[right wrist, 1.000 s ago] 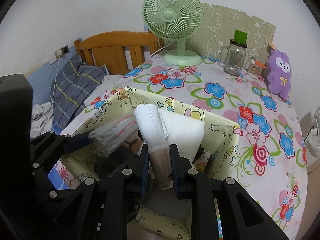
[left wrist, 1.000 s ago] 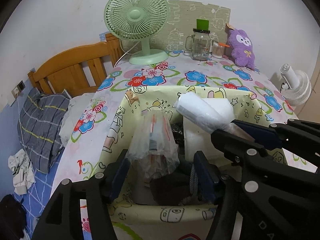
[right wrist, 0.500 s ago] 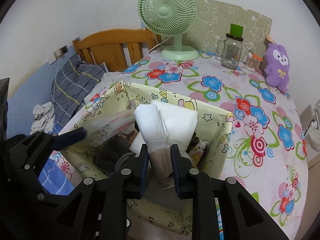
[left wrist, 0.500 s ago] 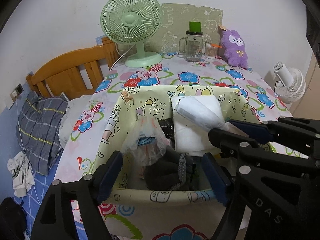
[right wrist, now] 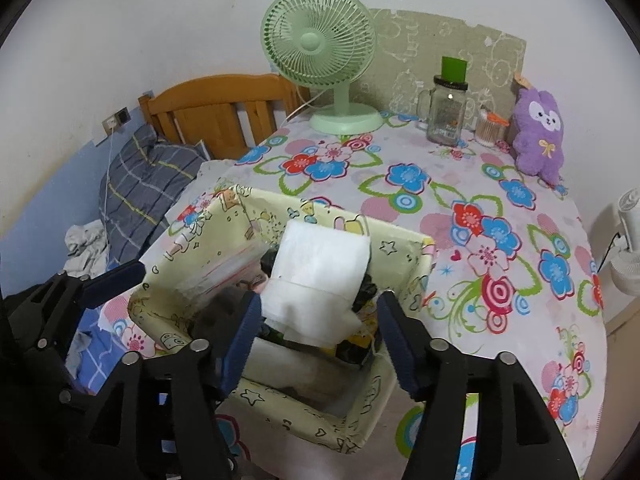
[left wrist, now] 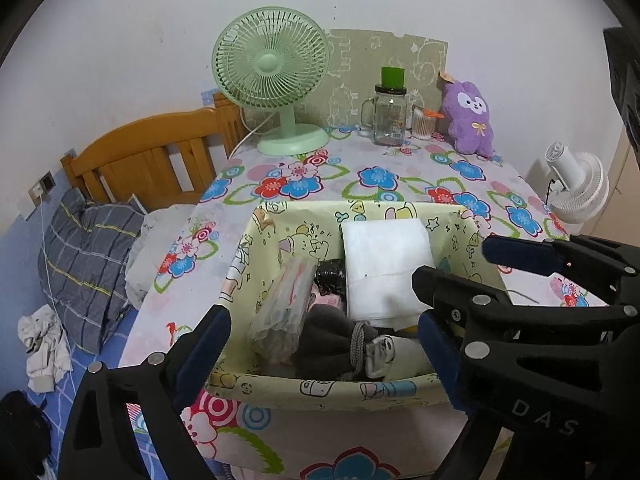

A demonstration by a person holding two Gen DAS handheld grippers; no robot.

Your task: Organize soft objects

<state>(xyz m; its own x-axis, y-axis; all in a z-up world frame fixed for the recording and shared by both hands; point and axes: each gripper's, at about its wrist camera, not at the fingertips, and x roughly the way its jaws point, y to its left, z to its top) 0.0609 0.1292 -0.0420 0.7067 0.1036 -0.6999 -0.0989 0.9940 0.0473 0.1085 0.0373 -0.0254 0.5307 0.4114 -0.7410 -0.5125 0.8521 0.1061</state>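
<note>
Both grippers are hovering over the pale yellow cartoon-print fabric bin point(left wrist: 320, 390) on the flower-patterned tabletop point(right wrist: 460, 216). The left gripper point(left wrist: 324, 340) is standing with its jaws spread wide, having just been opening, gripping nothing; the clear plastic packet point(left wrist: 286, 312) is lying loose in the bin beside dark grey knitted cloth point(left wrist: 332, 344). The right gripper point(right wrist: 318, 328) has just been opening its jaws too, and the white padded pack point(right wrist: 320, 280) is sitting between them, unpinched, leaning in the bin.
</note>
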